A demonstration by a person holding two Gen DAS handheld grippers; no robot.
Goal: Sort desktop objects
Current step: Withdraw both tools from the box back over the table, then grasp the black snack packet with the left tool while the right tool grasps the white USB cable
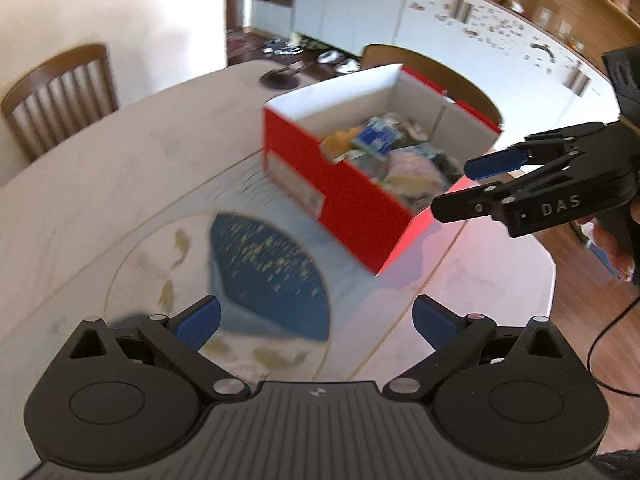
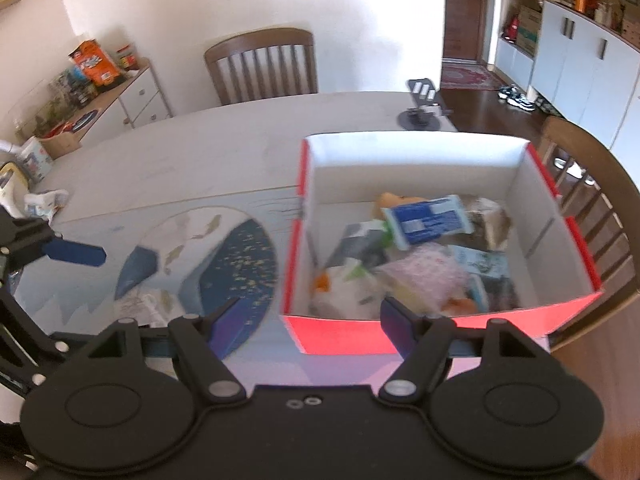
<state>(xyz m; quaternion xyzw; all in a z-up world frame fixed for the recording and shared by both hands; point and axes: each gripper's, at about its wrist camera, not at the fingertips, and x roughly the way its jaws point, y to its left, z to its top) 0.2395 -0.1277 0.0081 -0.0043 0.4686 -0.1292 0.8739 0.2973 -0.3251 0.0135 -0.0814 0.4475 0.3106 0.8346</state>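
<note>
Both grippers are empty. From the left wrist, I see my left gripper (image 1: 316,320) spread wide above the blue-and-white placemat (image 1: 272,272), holding nothing. Far and right of it sits the red cardboard box (image 1: 340,196), already heaped with packets and wrappers. My right gripper (image 1: 452,186) hovers at the box's near right corner, fingers parted with nothing between them.

From the right wrist, the right gripper (image 2: 306,320) stands wide over the box's near wall (image 2: 360,332); a blue-labelled packet (image 2: 428,220) lies on top of the pile. I judge the sorting nearly done. What looks like crumpled paper (image 2: 138,304) on the mat and a white wad (image 2: 46,202) at the far left of the table (image 2: 200,152) seem left.
</note>
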